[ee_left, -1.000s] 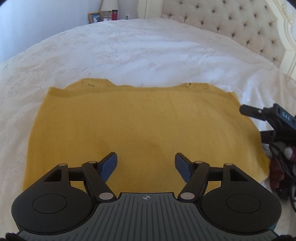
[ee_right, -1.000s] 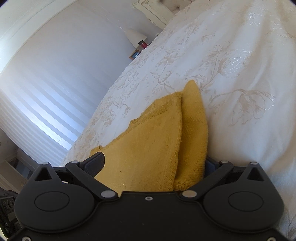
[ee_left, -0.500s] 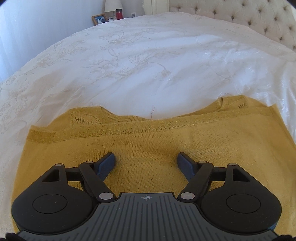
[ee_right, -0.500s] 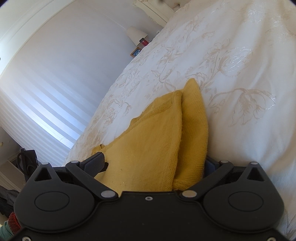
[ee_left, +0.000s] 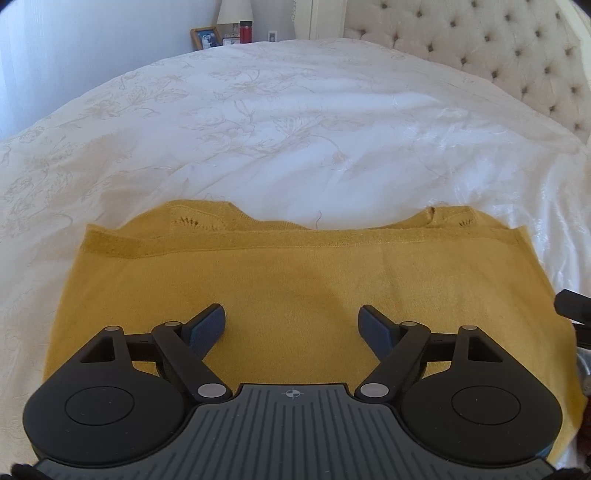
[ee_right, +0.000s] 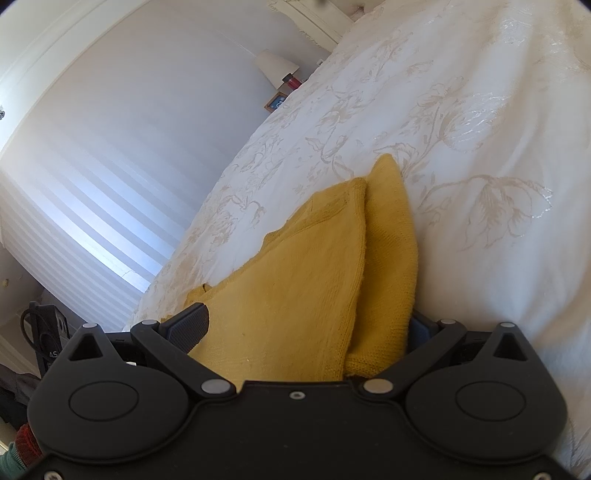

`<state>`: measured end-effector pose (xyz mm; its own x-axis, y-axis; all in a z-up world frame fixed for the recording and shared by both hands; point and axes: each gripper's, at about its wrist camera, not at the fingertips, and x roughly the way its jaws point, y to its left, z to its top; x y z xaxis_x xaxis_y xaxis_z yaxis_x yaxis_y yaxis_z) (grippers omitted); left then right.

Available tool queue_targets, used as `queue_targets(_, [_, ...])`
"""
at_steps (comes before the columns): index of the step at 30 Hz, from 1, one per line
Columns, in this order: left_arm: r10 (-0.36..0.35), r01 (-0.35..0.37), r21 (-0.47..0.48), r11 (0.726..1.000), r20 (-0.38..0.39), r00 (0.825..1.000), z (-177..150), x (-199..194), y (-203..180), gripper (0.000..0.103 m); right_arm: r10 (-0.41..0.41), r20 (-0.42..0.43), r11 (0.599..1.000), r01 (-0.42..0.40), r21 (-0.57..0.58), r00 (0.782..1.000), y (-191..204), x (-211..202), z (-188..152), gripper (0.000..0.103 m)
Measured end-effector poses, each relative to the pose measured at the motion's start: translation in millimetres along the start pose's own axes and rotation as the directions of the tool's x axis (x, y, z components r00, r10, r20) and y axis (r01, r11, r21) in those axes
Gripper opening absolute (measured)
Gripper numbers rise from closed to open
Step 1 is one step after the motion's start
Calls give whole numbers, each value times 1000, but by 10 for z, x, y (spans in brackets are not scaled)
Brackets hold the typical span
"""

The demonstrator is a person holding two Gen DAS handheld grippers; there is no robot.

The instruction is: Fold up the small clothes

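Observation:
A mustard-yellow knitted sweater (ee_left: pixel 314 280) lies folded flat on the white bedspread (ee_left: pixel 295 129), its ribbed hem and neckline towards the far side. My left gripper (ee_left: pixel 293 325) hovers over the near half, open, with nothing between its blue pads. In the right wrist view a folded corner of the sweater (ee_right: pixel 317 280) runs between the wide-spread jaws of my right gripper (ee_right: pixel 303 328), which stands open. Its left pad (ee_right: pixel 188 325) sits beside the cloth; the right pad is mostly hidden behind it. A black finger (ee_left: pixel 570 306) of the right gripper shows at the sweater's right edge.
A tufted headboard (ee_left: pixel 480 48) stands at the far right. A bedside table carries a lamp (ee_left: pixel 234 11), a picture frame (ee_left: pixel 205 37) and a red bottle (ee_left: pixel 245 31). Striped blinds (ee_right: pixel 92 166) cover the window on the left.
My left gripper has moved forward over the sweater, so its far hem looks nearer, and its jaws have spread a little. The right gripper and the cloth corner have not moved.

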<state>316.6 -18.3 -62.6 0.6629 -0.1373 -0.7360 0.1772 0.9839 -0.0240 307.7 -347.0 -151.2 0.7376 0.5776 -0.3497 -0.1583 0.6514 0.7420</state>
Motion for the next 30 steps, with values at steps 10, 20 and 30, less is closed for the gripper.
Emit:
queue_targets(10, [166, -167, 2, 986, 75, 983, -261, -397, 421, 79, -20, 39, 992, 25, -121, 999, 84, 0, -147, 103])
queue_targets(20, [128, -119, -108, 987, 79, 989, -333, -525, 1166, 79, -52, 37, 987, 57, -152, 998, 127, 32, -170, 103])
queue_targets(30, [25, -12, -159, 987, 77, 997, -505, -391, 1739, 79, -133, 8, 971, 132, -201, 991, 245, 138, -158, 103])
